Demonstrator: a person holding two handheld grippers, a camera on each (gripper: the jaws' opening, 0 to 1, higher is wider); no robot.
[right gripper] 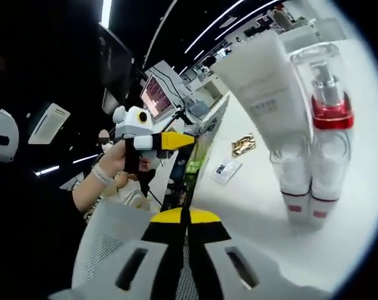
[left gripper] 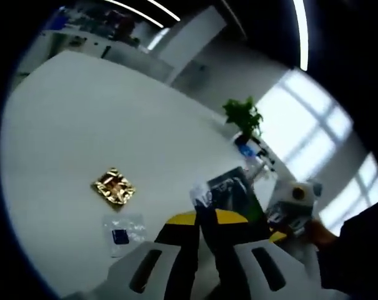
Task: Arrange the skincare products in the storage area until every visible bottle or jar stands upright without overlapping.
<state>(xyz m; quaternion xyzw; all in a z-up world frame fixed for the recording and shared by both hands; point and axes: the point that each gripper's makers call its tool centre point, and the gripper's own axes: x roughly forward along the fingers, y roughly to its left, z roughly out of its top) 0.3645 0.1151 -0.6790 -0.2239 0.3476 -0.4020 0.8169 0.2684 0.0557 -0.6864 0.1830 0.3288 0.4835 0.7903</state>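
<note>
At right of the right gripper view, a white squeeze tube (right gripper: 270,94) and a clear red-collared pump bottle (right gripper: 329,131) stand upright, touching. Gold foil sachet (left gripper: 114,187) lies flat mid-frame on the white table (left gripper: 76,125). Both grippers' jaws are pressed together, empty; arranging seems unfinished.

You can't read a single word or number in either view. The white tube (right gripper: 268,78) carries a small block of grey print, too fine to make out. The clear packet (right gripper: 226,169) shows a dark label patch, also seen in the left gripper view (left gripper: 123,232), blurred in both. The dark box (left gripper: 233,192) has pale markings, illegible. The screen (right gripper: 155,95) glows pink without readable characters.
</note>
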